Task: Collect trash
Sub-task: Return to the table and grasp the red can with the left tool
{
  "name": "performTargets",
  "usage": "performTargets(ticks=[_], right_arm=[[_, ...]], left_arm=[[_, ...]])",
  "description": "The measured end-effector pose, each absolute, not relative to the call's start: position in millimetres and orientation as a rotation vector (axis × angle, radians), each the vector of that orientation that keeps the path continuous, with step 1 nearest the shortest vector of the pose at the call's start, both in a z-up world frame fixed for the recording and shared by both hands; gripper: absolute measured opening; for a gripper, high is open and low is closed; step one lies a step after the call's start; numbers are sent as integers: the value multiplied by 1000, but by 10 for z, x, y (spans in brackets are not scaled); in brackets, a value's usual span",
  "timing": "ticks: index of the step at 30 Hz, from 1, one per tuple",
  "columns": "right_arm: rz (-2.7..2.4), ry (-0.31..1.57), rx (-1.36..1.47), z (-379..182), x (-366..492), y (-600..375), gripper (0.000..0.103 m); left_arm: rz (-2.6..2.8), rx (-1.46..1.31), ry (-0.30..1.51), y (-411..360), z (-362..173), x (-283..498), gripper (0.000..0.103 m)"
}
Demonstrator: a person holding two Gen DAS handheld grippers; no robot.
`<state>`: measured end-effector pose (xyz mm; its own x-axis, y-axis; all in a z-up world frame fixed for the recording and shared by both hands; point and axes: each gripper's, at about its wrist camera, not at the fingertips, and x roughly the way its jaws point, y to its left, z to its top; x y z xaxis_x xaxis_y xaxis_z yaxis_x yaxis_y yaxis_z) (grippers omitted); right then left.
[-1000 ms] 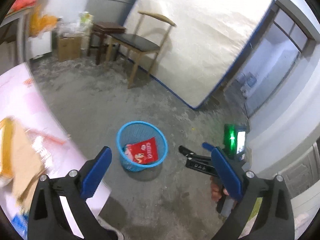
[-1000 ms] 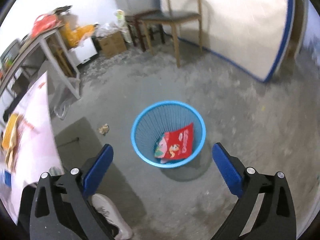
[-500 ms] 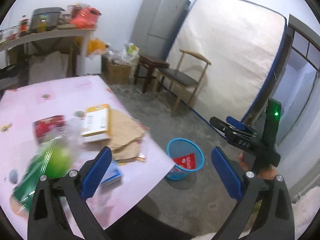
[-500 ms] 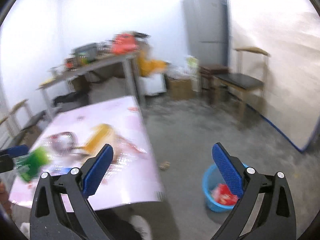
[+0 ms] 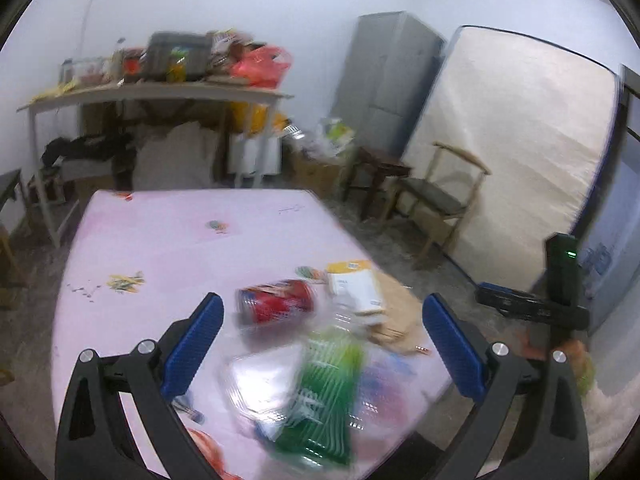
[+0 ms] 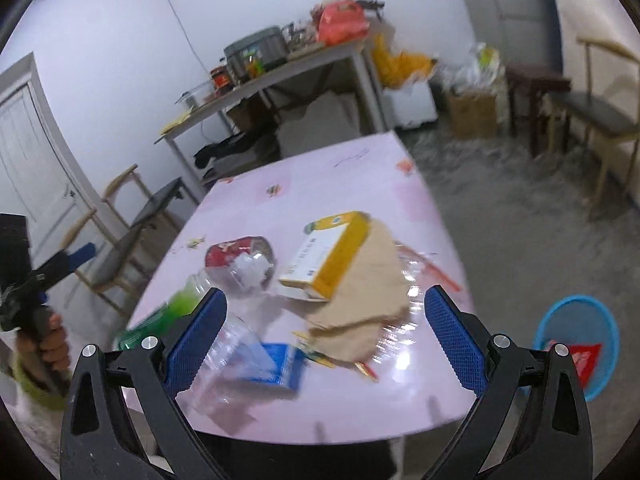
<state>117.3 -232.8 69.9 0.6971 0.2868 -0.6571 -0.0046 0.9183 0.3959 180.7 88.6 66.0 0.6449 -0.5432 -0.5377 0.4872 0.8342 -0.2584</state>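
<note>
Trash lies on a pink table (image 5: 168, 240) (image 6: 340, 184): a red can (image 5: 276, 306) (image 6: 224, 254), a green plastic bottle (image 5: 324, 396) (image 6: 164, 316), a yellow-and-white box (image 5: 356, 292) (image 6: 332, 252), brown paper (image 6: 368, 292), a blue packet (image 6: 272, 364) and clear plastic wrap (image 6: 404, 336). My left gripper (image 5: 320, 348) hovers open over the blurred green bottle. Above the table's near edge my right gripper (image 6: 326, 340) is open and empty. A blue basket (image 6: 576, 344) on the floor at the right holds a red wrapper (image 6: 576, 360).
A wooden chair (image 5: 444, 200) and a mattress (image 5: 512, 152) stand right of the table. A cluttered grey shelf table (image 5: 160, 92) lines the back wall. Another chair (image 6: 132, 216) stands at the table's left. A hand (image 6: 44, 340) holds the other gripper there.
Both grippers swung up from the floor basket to the pink table. The trash on the table now fills both views; the basket sits at the right edge of the right wrist view.
</note>
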Motion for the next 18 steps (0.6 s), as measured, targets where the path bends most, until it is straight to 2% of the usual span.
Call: performTargets(ticks=[7,13,18], right_arm=[[233,910,457,551,1740,-2186,95],[240,957,460,500,1925,-2161,95],[221,983,473,436,1935,-2188,95]], left_arm=[[-632,-185,900,819,84,3026,97],[-857,218,841,342,-71,3250,97],[-964,259,938,103,-256,3539,97]])
